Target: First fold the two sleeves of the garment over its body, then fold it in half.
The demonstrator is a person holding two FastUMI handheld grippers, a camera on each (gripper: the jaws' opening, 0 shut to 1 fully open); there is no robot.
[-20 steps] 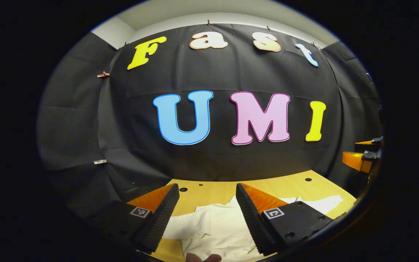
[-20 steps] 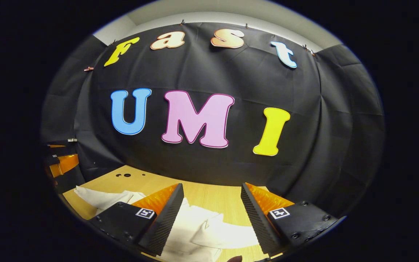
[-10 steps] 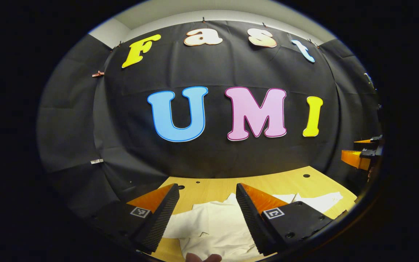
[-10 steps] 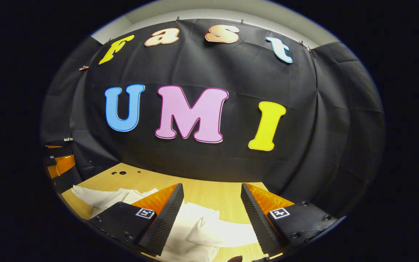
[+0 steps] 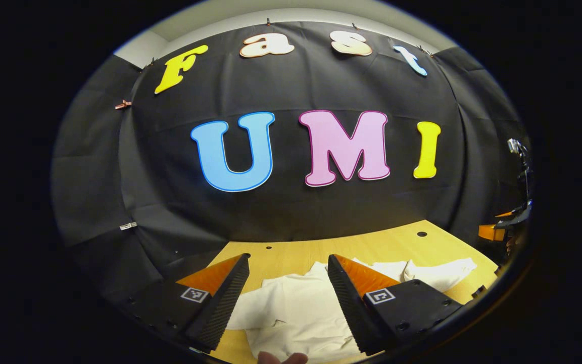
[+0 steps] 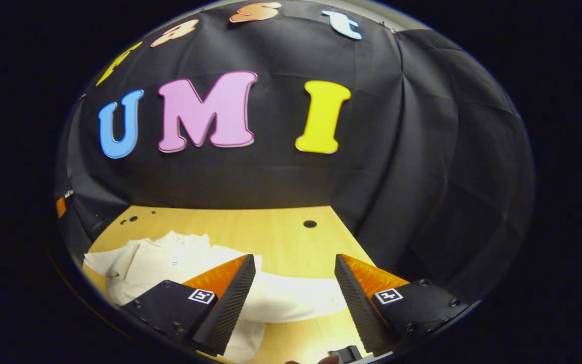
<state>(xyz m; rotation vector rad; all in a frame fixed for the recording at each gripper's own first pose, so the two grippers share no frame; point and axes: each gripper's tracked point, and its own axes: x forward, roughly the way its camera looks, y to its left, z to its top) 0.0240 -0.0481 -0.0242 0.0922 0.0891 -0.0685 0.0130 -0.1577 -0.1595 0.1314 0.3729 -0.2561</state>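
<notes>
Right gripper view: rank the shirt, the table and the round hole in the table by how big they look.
1. table
2. shirt, partly hidden behind the near jaws
3. round hole, far the smallest

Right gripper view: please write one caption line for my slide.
Open right gripper hovers over a sleeve of the white garment on the wooden table.

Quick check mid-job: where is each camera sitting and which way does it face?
Left gripper view: rides the left tongs, facing the booth wall over the white garment on the wooden table; own open fingers and a fingertip show.
Right gripper view: rides the right tongs, tilted down at one sleeve; own open fingers show.
Shared: garment, table, wall.
</notes>
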